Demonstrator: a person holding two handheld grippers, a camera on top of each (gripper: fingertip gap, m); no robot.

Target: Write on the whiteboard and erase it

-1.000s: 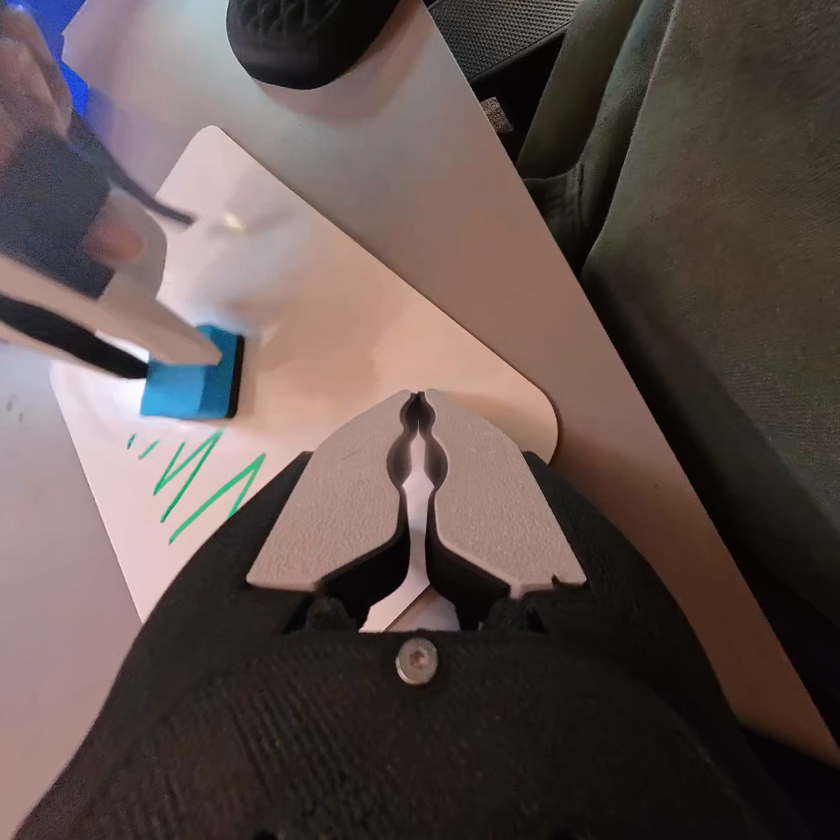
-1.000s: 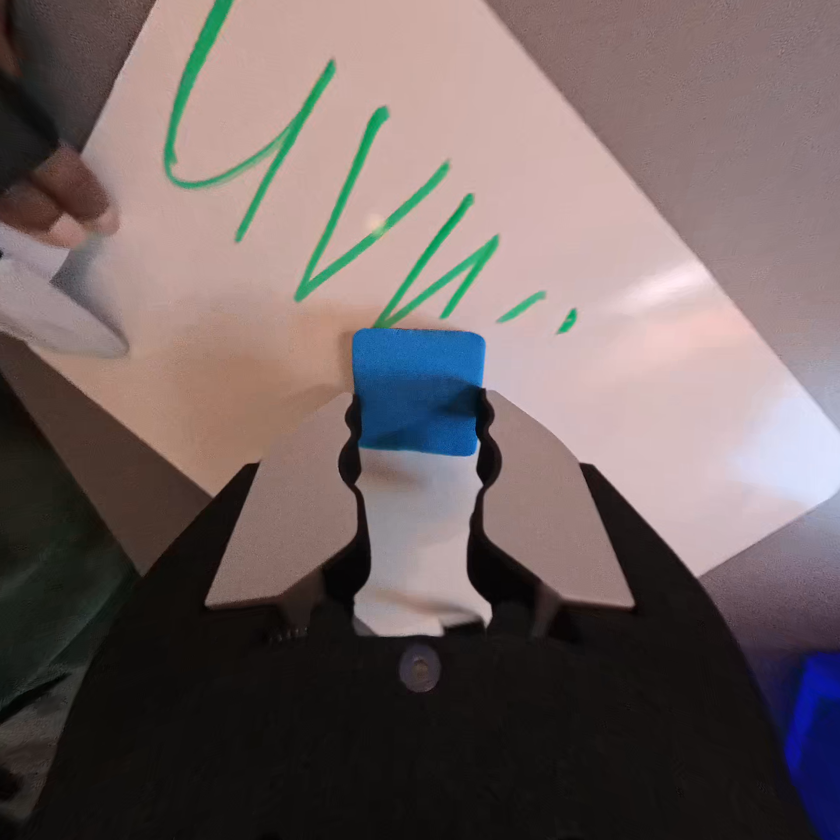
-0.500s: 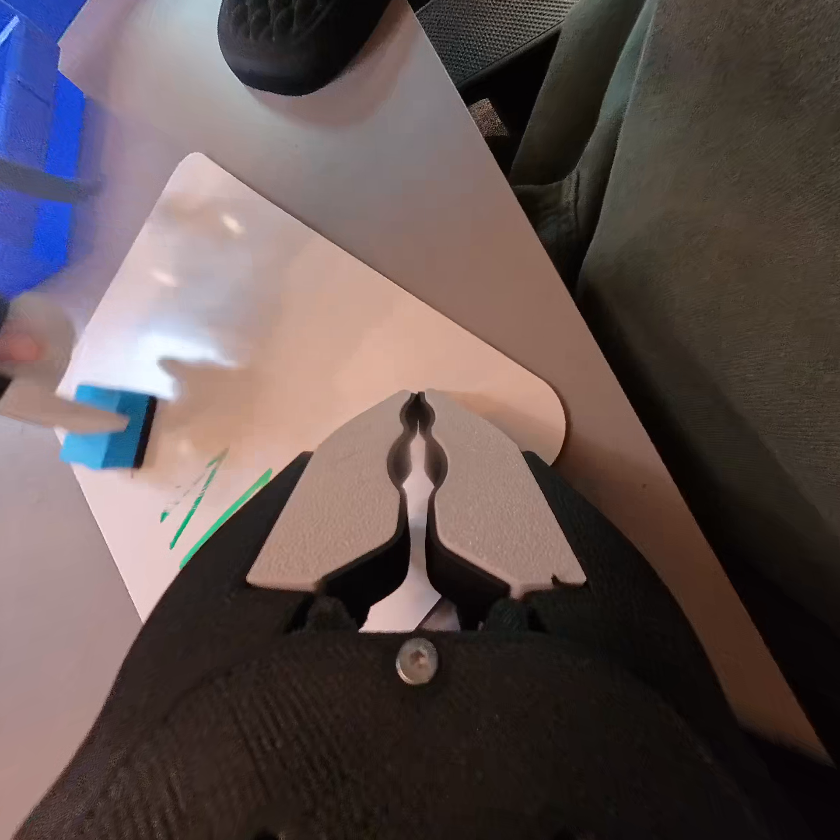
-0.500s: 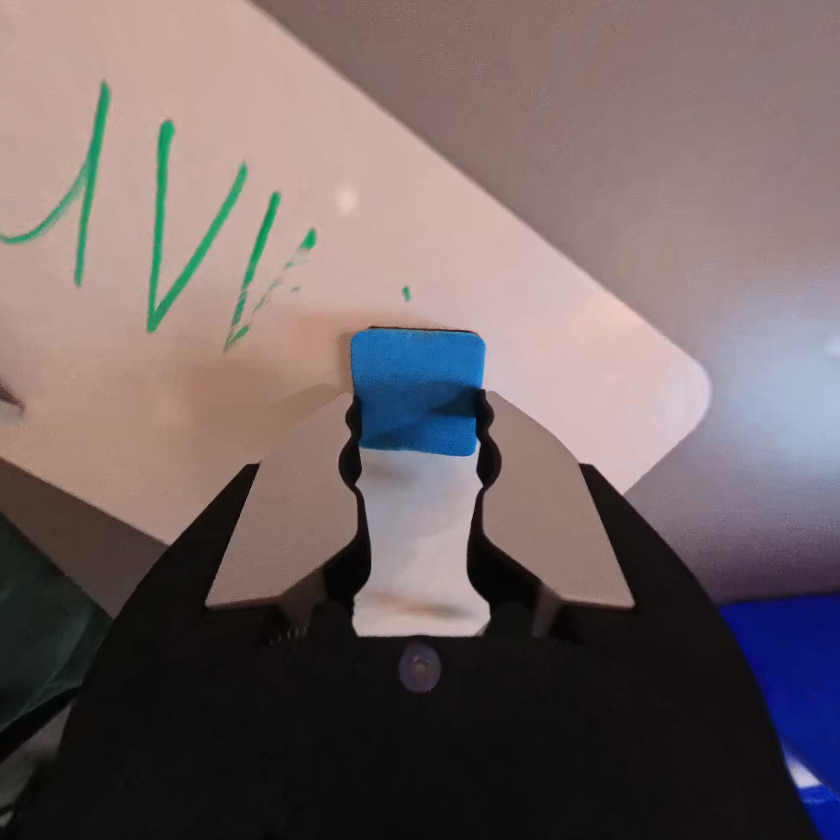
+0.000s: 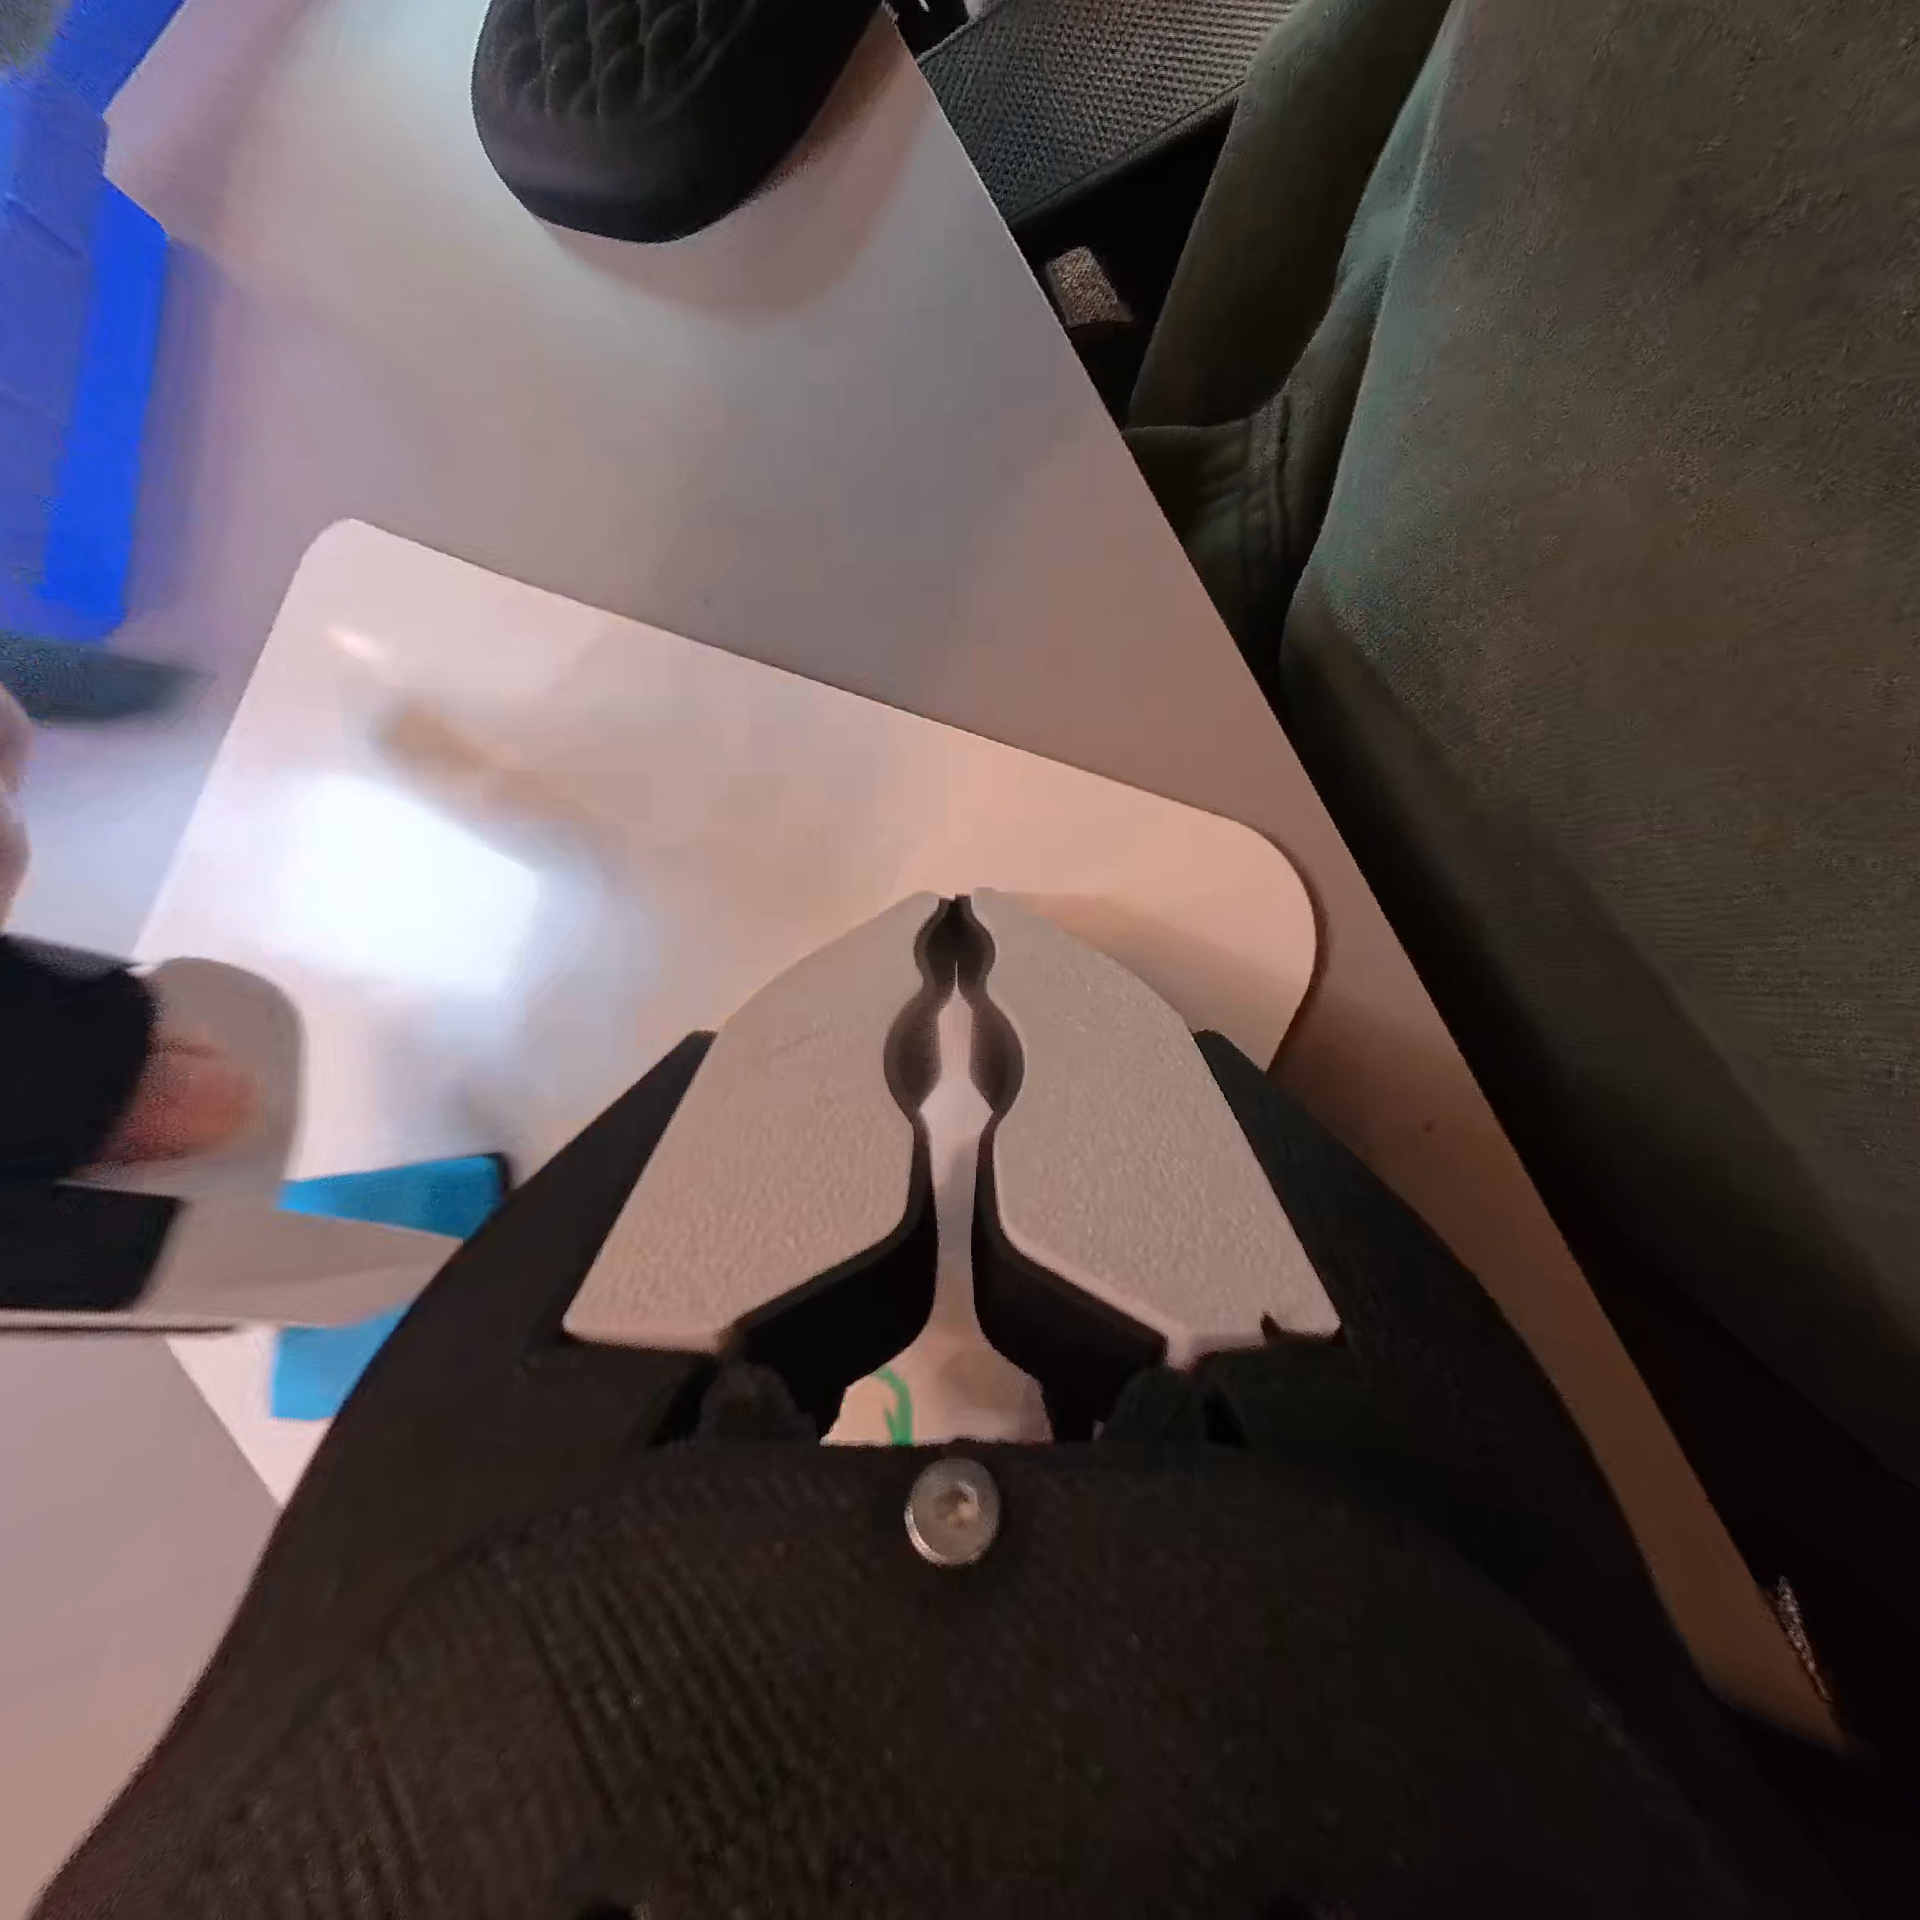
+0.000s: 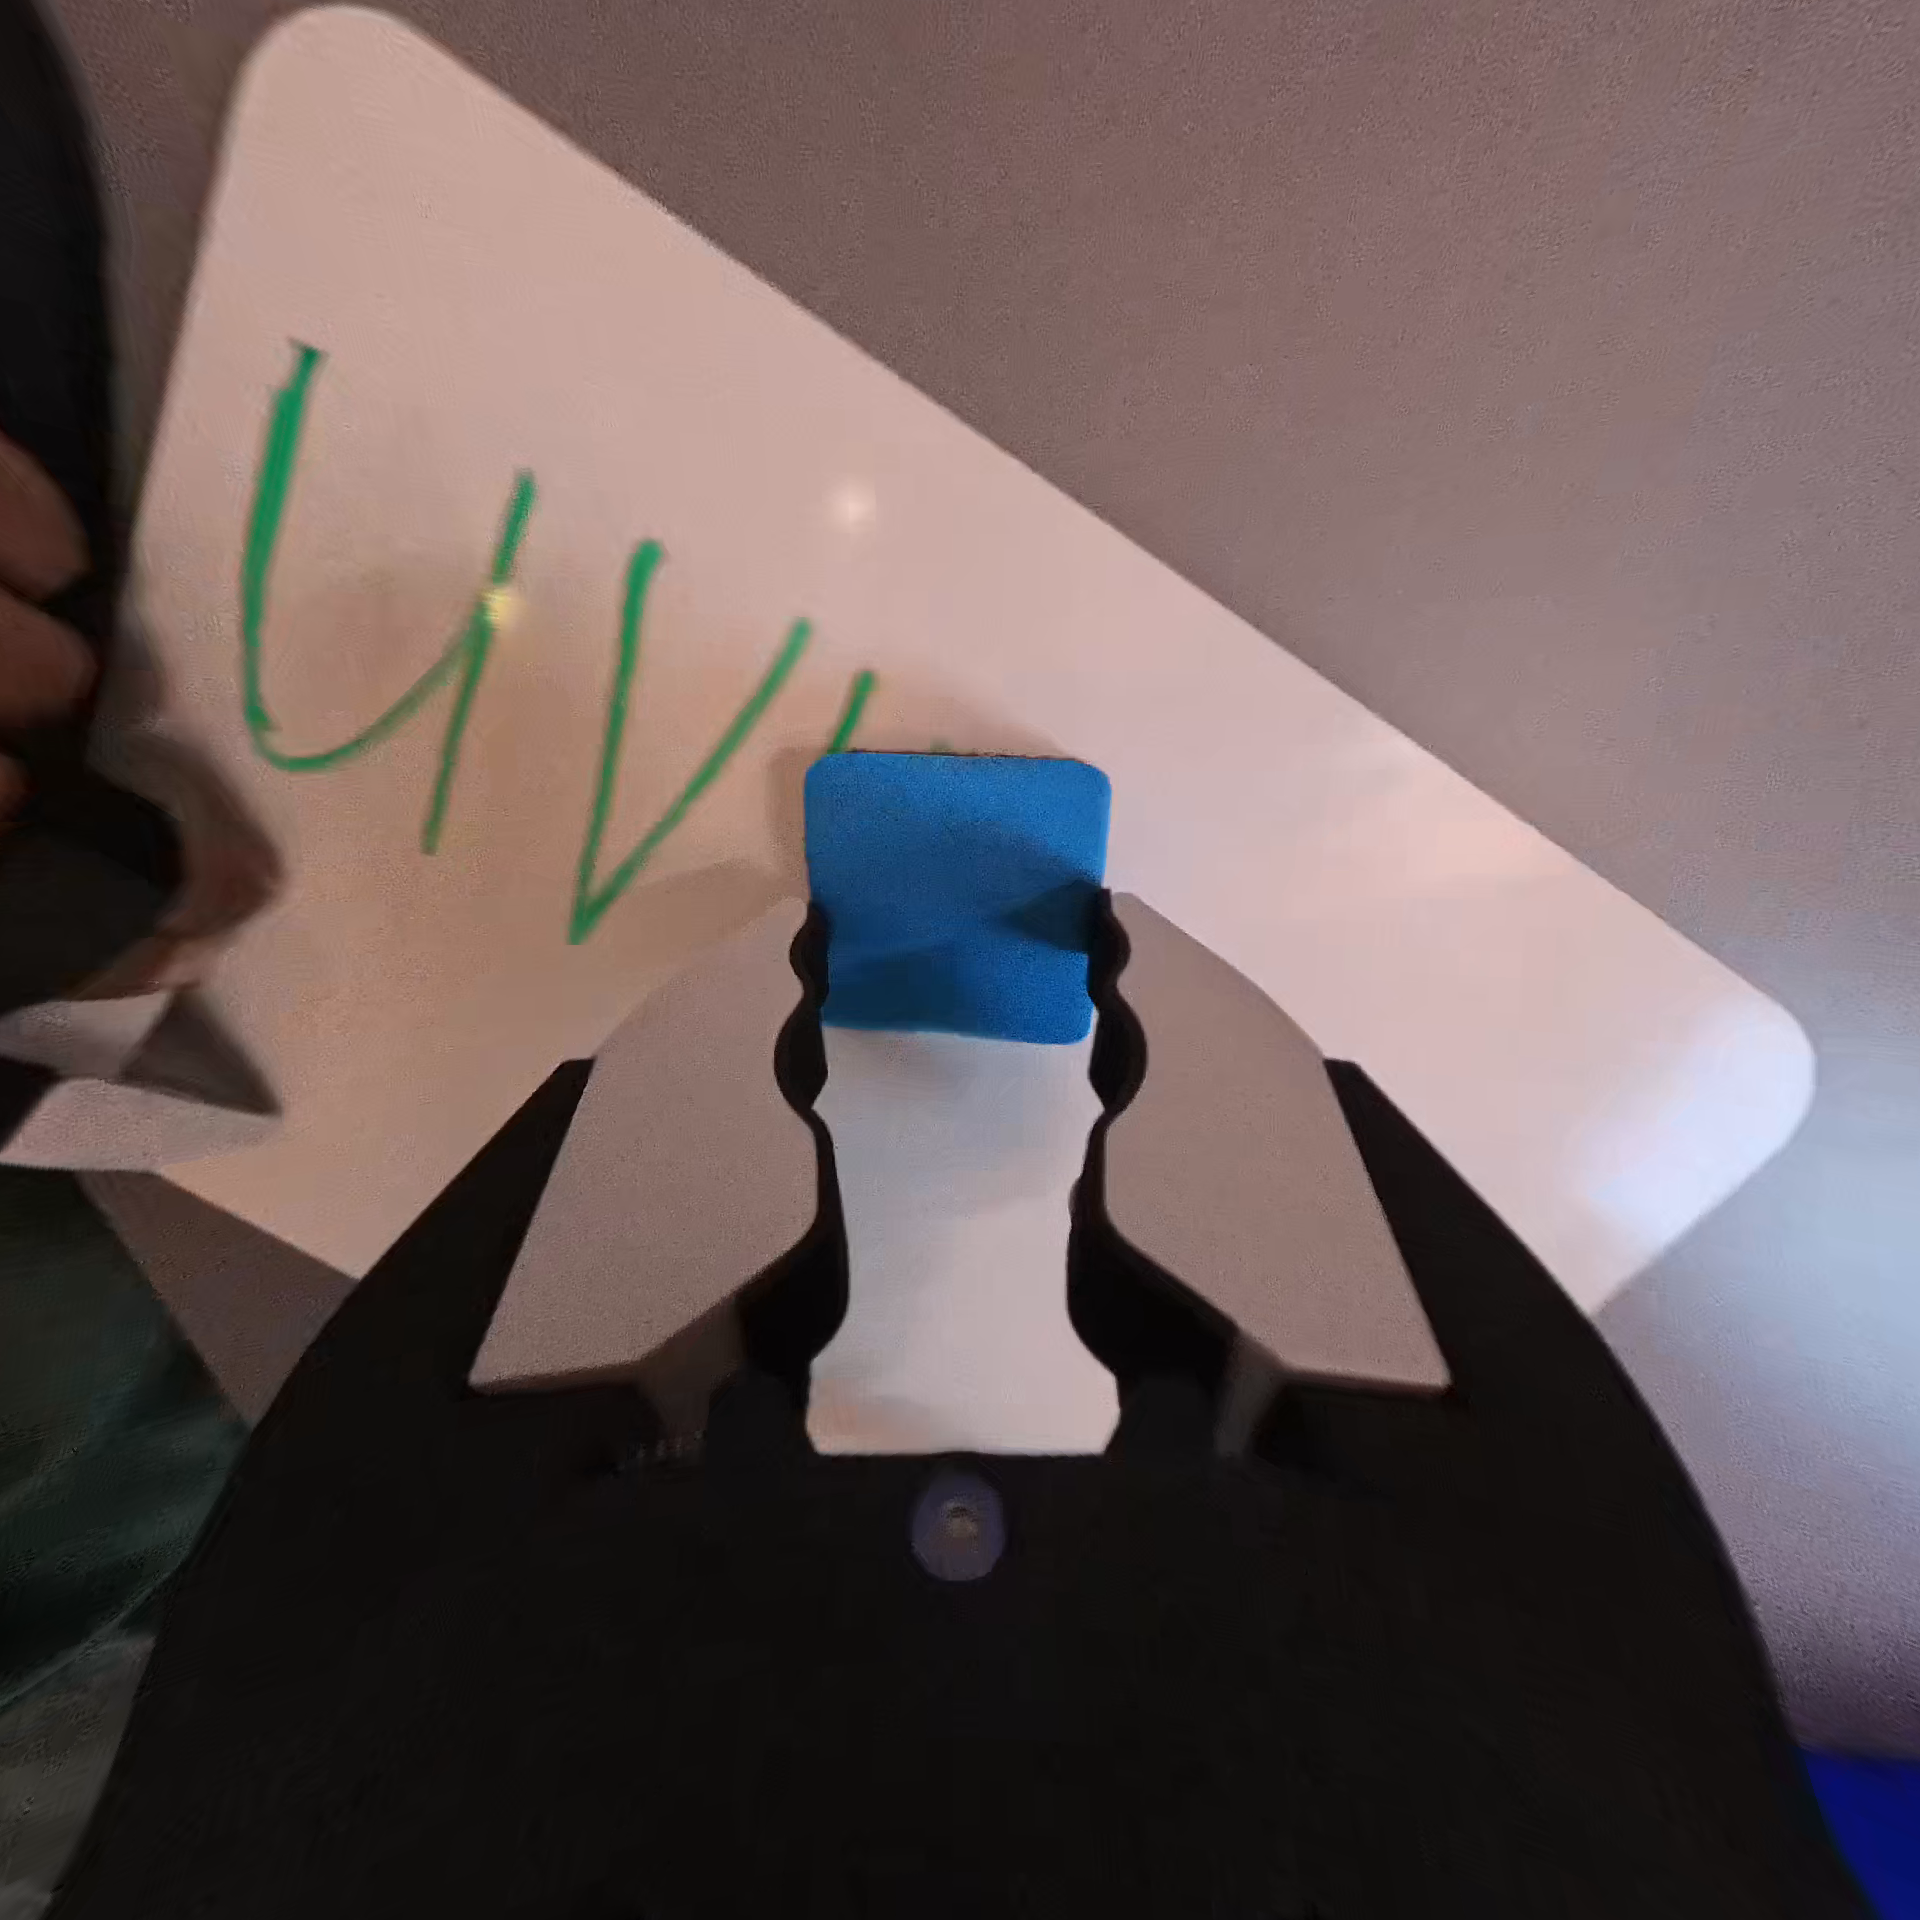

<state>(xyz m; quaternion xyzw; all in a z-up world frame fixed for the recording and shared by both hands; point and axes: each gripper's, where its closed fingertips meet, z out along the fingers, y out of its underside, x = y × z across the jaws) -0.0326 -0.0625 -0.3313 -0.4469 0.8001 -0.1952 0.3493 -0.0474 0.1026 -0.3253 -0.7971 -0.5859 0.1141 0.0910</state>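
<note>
A small white whiteboard (image 6: 1299,831) lies flat on the grey table and bears green marker strokes (image 6: 436,665) on its left part. My right gripper (image 6: 956,914) is shut on a blue eraser block (image 6: 956,883) that presses on the board at the right end of the strokes. In the left wrist view the whiteboard (image 5: 727,790) shows with the blue eraser (image 5: 395,1195) and the right gripper (image 5: 260,1247) at the lower left. My left gripper (image 5: 956,909) is shut and empty, its tips over the board's near right corner.
A black textured object (image 5: 665,104) rests on the table's far edge. A dark green cloth-covered seat or clothing (image 5: 1610,727) fills the right side. Blue things (image 5: 73,364) sit at the far left. A hand (image 6: 42,644) holds the left gripper at the left edge.
The right gripper has swept the eraser back towards the left gripper along the strokes; the rightmost green marks have been wiped away. The left gripper has stayed shut over the board's corner.
</note>
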